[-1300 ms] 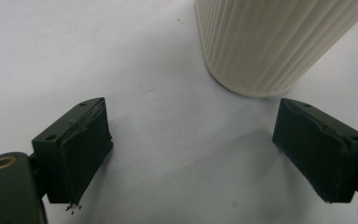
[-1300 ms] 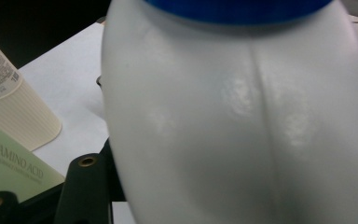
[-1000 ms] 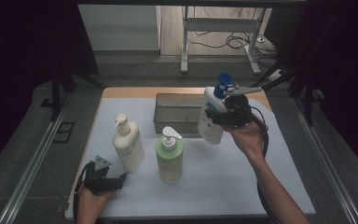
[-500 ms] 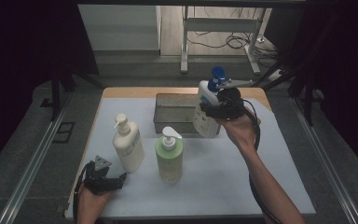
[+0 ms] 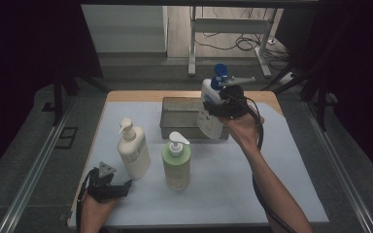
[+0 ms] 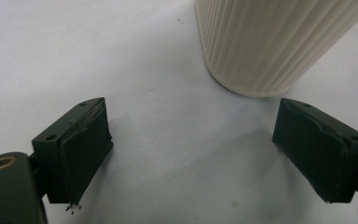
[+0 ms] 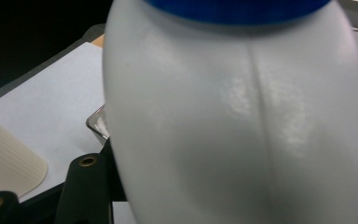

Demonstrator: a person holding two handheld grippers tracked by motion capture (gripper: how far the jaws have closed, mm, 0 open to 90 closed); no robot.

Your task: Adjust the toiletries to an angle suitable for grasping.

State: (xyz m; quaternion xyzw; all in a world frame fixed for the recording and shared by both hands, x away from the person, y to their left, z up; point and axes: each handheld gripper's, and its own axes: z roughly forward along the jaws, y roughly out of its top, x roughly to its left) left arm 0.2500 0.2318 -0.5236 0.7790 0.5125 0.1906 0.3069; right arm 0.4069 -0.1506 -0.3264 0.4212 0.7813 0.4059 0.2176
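The right gripper [image 5: 223,108] is gripping the white bottle [image 5: 210,112] above the tray [image 5: 177,119], while the left gripper [image 5: 119,188] is resting open beside the cream bottle [image 5: 133,153].

Dim room, grey floor [image 5: 39,160], metal table frame [image 5: 213,29], loose cables [image 5: 238,43] behind

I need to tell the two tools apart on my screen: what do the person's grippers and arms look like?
Both grippers are black. The left gripper carries a grey three-cornered plate on top, and its jaw pads are dark, blocky and scuffed. A black cable trails from the right gripper along the forearm. Both forearms are bare, with no sleeves in sight.
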